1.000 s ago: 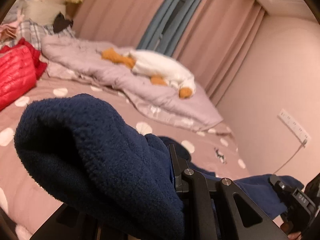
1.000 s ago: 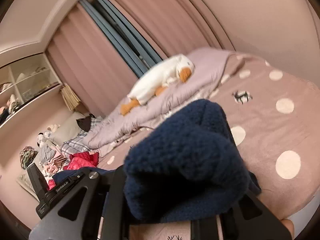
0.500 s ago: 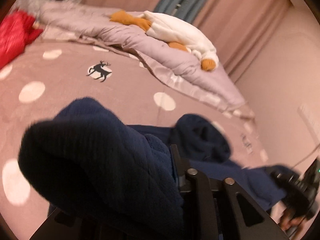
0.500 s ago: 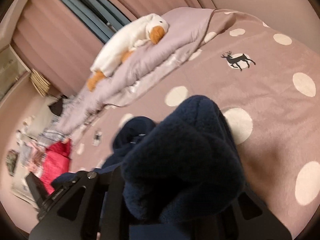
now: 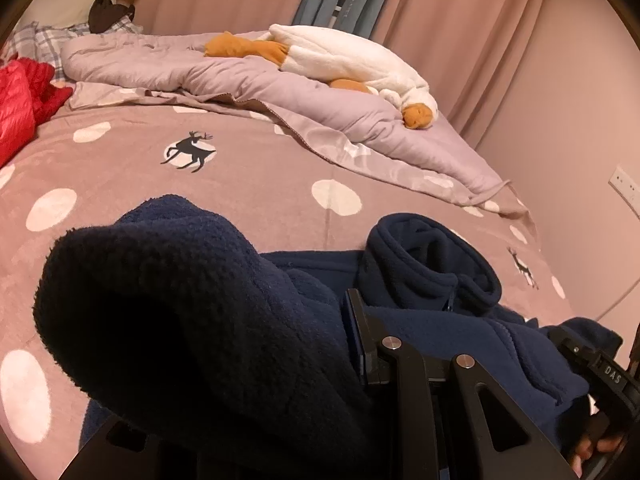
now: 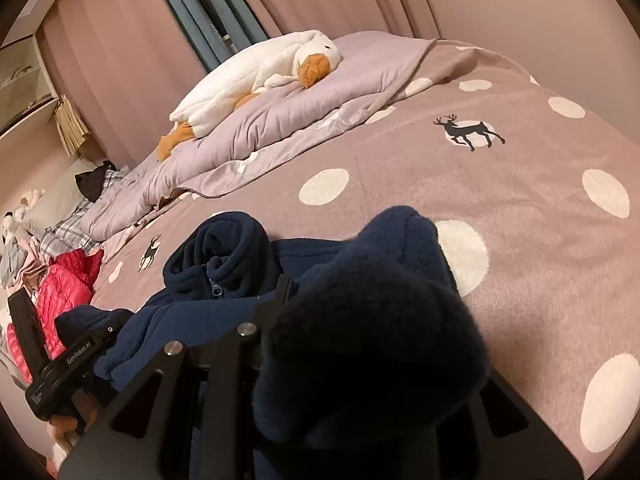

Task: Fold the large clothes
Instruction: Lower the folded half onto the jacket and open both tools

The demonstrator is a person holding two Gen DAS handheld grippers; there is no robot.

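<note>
Two grippers: both low over the near edge of the bed, each with navy fleece bunched between its fingers.
Left gripper [image 5: 320, 344]: jaws narrow and opening; thick fold of the navy fleece jacket [image 5: 432, 320] draped over one finger and filling the gap; pads hidden by cloth, so contact not readable for certain, though fabric looks gripped.
Right gripper [image 6: 320, 320]: jaws narrow and opening; fleece heaped over the right-hand finger, covering the tips; cloth between the fingers, apparently gripped.
Navy fleece jacket: spread on the bedspread [image 5: 248, 184] at its near edge, between the two grippers; collar [image 6: 224, 256] curled upright, zip pull showing below it.
Bedspread: mauve, white dots, black deer prints.
Lilac quilt [image 5: 224, 76]: crumpled along the far edge of the bed.
Plush goose [image 5: 352, 60]: white with orange feet and bill, lying on the quilt.
Red padded garment [image 5: 20, 104]: at the bed's left edge in the left view, well apart from the jacket.
Curtains [image 5: 460, 20]: pink, behind the bed's far edge.
Hand [image 5: 596, 448]: partly seen at the lower right corner of the left view, on the other gripper's handle.
</note>
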